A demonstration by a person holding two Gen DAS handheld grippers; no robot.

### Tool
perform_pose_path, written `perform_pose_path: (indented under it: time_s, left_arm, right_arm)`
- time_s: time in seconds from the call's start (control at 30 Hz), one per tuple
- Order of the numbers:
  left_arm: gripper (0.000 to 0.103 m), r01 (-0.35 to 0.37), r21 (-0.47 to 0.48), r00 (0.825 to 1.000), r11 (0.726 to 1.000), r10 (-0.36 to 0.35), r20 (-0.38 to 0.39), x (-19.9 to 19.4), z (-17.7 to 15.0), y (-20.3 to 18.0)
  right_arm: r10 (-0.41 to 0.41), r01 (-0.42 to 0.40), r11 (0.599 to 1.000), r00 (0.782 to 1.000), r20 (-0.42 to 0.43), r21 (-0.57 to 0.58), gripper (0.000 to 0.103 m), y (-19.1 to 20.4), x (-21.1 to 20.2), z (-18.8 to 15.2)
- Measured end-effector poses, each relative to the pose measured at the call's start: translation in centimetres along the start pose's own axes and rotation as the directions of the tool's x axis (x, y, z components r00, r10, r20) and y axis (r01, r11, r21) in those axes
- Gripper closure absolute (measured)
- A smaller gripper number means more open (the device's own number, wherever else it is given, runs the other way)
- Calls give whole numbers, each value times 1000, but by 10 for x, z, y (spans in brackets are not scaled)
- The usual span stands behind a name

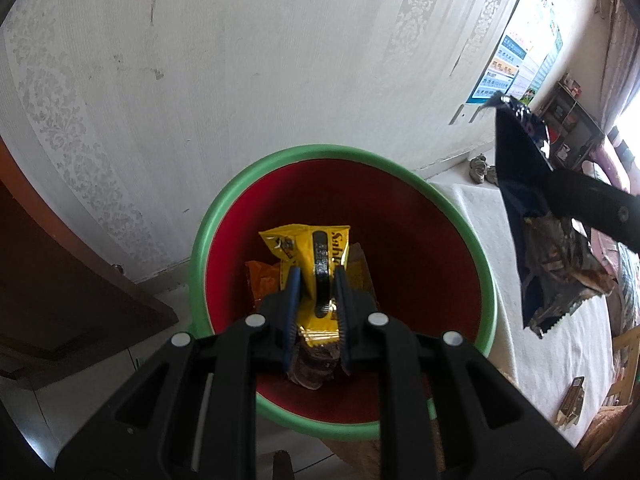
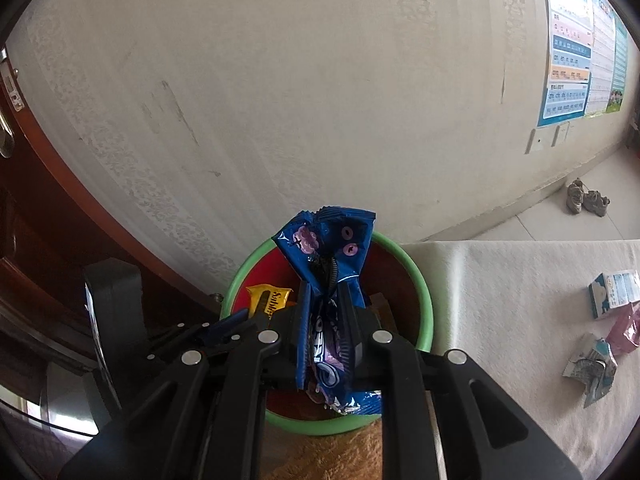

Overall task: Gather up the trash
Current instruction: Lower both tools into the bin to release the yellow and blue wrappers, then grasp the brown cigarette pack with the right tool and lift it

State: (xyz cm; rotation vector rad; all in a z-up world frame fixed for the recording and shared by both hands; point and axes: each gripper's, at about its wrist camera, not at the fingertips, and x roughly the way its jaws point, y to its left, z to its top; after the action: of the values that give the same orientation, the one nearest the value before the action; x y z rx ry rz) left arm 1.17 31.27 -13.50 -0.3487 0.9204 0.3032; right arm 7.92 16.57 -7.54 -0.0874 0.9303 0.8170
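Observation:
A red bin with a green rim [image 1: 320, 153] stands against the wall, with wrappers lying inside it. My left gripper [image 1: 317, 272] is shut on a yellow snack wrapper [image 1: 296, 244] and holds it over the bin's opening. To the right, my right gripper [image 1: 560, 184] carries a dark blue wrapper [image 1: 520, 168] in the air beside the bin. In the right wrist view, my right gripper [image 2: 325, 286] is pinching that blue cookie wrapper [image 2: 332, 236] above the green rim [image 2: 420, 288]. The left gripper [image 2: 256, 312] and its yellow wrapper [image 2: 272, 300] show at the left.
A table under a white cloth [image 2: 500, 300] adjoins the bin on the right. On it lie a blue-white carton [image 2: 612, 292], a pink wrapper [image 2: 624, 328] and a crumpled carton [image 2: 592, 368]. Shoes [image 2: 588, 200] sit by the wall. A brown door [image 2: 40, 240] is left.

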Motion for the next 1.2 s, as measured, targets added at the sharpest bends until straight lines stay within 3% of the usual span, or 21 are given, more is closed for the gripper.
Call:
perform_pose_path:
  time_s: [0.07,0.1,0.17,0.33,0.53,0.7,0.77,0.9,1.03,1.1,1.2]
  left_arm:
    - [83,-6,-9,1000,1000,6,3,0,-1,1]
    - [70,-5,-19,1000,1000,5,1,0,-1,2]
    - [55,1,-34,1000,999,0,5,0,-2,4]
    - [55,-7,-19,1000,1000,7,-1,-3,-6,0]
    - [55,15,13,1000,1000,-15,-7,-11,-14,-12]
    - [55,54,60,999,997,-54,0,-22,-17,-35]
    - [54,67,77,998,995,-68,7,-27,-18,-45]
    - [49,100,102,995,990,-102,11,-36,-24,-67]
    - [49,135,155,991,979,-134,-17,-35,-34,-99]
    - [49,157,190,988,969,-154,-34,-36,-40,-117]
    - [49,189,238,982,953,-184,-44,-42,-47,-143]
  right_arm:
    - [7,-7,1000,1000,14,0,81,1,-1,1]
    - [9,-9,1000,1000,18,1,77,1,-1,1]
    - [13,-13,1000,1000,28,5,70,0,-3,1]
    - [32,-33,999,999,43,31,70,-2,-12,-2]
    - [-4,1,999,999,50,47,70,-18,-35,-17]
    - [-87,84,993,996,34,88,68,-56,-66,-52]
    - [-170,168,978,985,5,127,65,-82,-80,-79]
    - [-314,327,899,945,-92,292,57,-139,-105,-144]
    - [-406,448,755,893,-196,479,53,-185,-125,-218]
    - [-420,462,719,884,-205,519,49,-194,-129,-234]
    - [-401,451,676,888,-223,582,42,-209,-124,-248]
